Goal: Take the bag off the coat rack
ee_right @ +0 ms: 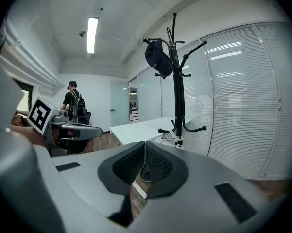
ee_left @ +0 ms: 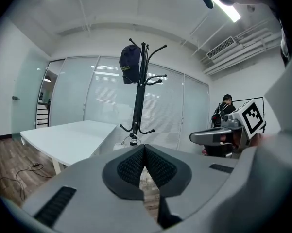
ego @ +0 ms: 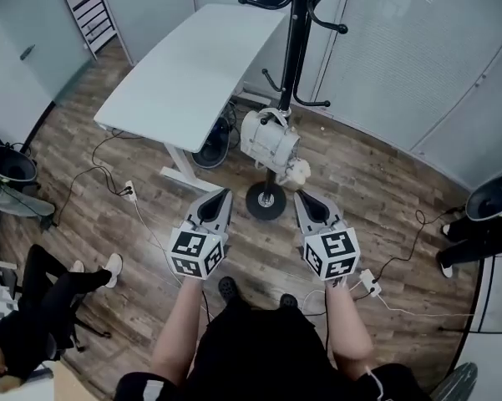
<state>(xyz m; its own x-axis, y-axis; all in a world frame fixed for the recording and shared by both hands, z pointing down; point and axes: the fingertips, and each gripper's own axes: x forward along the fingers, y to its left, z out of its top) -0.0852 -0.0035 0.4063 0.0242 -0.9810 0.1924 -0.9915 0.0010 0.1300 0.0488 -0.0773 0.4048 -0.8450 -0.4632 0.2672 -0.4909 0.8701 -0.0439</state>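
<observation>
Wood flooring (ego: 376, 182) fills the head view, with a white table (ego: 192, 65) at upper left. Your left gripper (ego: 225, 193), lower centre-left, has its jaws closed on nothing. At centre the white bag (ego: 269, 140) hangs low on the black coat rack (ego: 296, 40), and right of it your right gripper (ego: 301, 195) is closed and empty too.

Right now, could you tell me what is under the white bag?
The rack's round black base on the wooden floor; the bag covers the pole above it.

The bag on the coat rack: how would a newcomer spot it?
Find the black coat rack beside the white table. Low on its pole, above the round base, hangs the bag: white and barrel-shaped, unlike the dark cap up top.
</observation>
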